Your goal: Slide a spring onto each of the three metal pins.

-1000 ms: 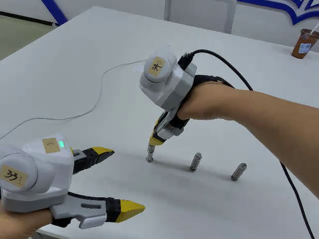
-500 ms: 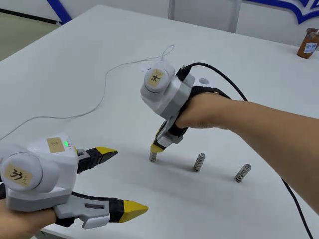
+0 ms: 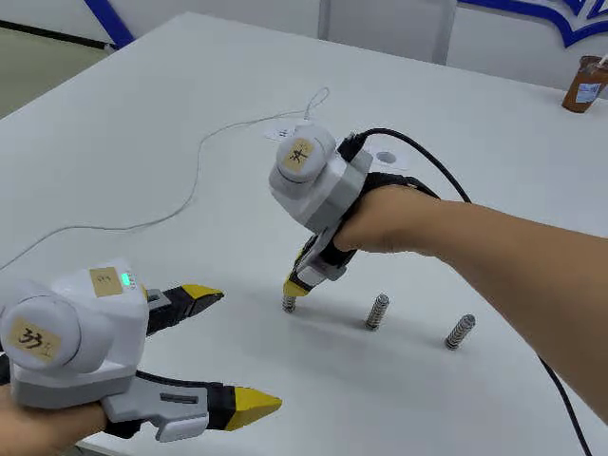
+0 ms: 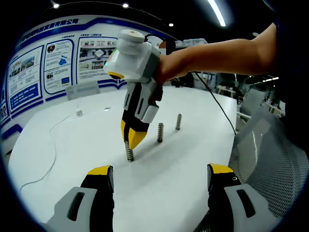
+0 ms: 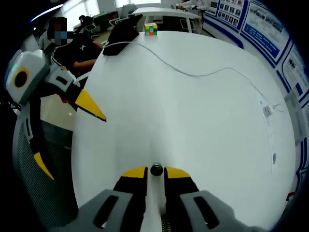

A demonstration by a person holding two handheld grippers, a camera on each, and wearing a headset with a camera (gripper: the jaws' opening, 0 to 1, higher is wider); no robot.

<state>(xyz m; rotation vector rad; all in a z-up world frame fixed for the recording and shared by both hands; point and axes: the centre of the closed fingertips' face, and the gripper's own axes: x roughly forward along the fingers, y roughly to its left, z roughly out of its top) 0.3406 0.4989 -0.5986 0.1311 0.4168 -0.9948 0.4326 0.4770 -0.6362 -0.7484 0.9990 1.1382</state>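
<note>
Pinching the top of the end pin (image 3: 289, 303), the right gripper (image 3: 295, 285) has its jaws drawn almost together, one yellow tip on each side. In the right gripper view the pin's round head sits squeezed in the narrow slot between them. This pin stands upright on the bench (image 3: 142, 114) with a spring coiled round it below the tips, and the gripper comes down on it steeply from above, held in a hand (image 3: 385, 220) with a black cable (image 3: 418, 152) trailing off its back. Two more pins stand in the same row, running from the end pin toward the right edge of the bench: the middle pin (image 3: 377, 312) and, beyond it, the third pin (image 3: 460, 332). Each is well apart from its neighbour, and each has a spring on it. The left gripper (image 3: 228, 347) hangs over the near edge of the bench, well apart from the row. Its jaws are spread wide, with nothing between them and touching nothing, and they point toward the end pin. A thin white cable (image 3: 195, 176) winds across the bench from the left edge toward the middle. A brown cup (image 3: 582, 83) stands by the far right corner.
</note>
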